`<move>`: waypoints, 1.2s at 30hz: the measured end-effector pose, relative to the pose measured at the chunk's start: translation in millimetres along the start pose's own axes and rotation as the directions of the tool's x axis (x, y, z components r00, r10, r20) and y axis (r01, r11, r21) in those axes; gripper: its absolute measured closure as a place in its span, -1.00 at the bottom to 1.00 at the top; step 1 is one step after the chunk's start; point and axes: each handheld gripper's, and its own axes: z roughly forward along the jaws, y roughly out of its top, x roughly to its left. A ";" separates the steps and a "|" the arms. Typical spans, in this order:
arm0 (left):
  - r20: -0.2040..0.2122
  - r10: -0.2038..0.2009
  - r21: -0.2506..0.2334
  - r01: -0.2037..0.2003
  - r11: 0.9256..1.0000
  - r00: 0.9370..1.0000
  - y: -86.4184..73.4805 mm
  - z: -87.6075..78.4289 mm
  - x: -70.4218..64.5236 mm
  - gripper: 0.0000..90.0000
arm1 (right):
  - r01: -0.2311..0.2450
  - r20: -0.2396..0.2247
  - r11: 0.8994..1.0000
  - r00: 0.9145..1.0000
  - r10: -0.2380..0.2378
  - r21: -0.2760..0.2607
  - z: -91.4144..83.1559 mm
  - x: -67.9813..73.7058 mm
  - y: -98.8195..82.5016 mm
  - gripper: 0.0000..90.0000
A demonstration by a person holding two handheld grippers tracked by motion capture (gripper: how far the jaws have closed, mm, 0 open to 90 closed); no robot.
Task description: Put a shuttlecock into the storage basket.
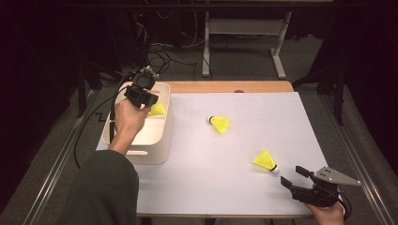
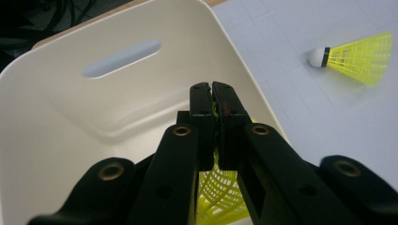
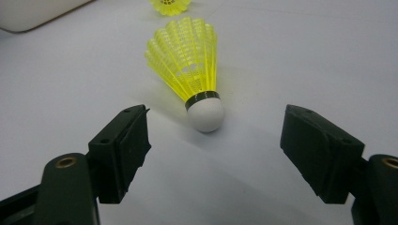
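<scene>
Holding our left gripper (image 2: 213, 101) over the white bin (image 1: 159, 140), we had its jaws clamped on the skirt of a yellow shuttlecock (image 2: 220, 194), which hung inside the bin's walls, so the release needed only an opening. Our right gripper (image 3: 213, 157) stood wide and empty, its jaws either side of a second shuttlecock (image 3: 192, 70) on the table (image 1: 211, 154), cork towards us, long axis pointing away.

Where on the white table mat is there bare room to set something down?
Bare: the far right of the white mat, beyond the two yellow plastic shuttlecocks, and the near middle between the cream plastic bin and the open right gripper. Crowded: the bin, where the left gripper holds a third yellow shuttlecock.
</scene>
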 end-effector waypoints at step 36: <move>0.033 -0.087 0.020 0.086 0.996 0.996 -14.1 36.8 19.2 0.94 | 0.001 0.001 1.000 1.000 -0.001 0.001 -0.5 -0.2 -0.2 -0.46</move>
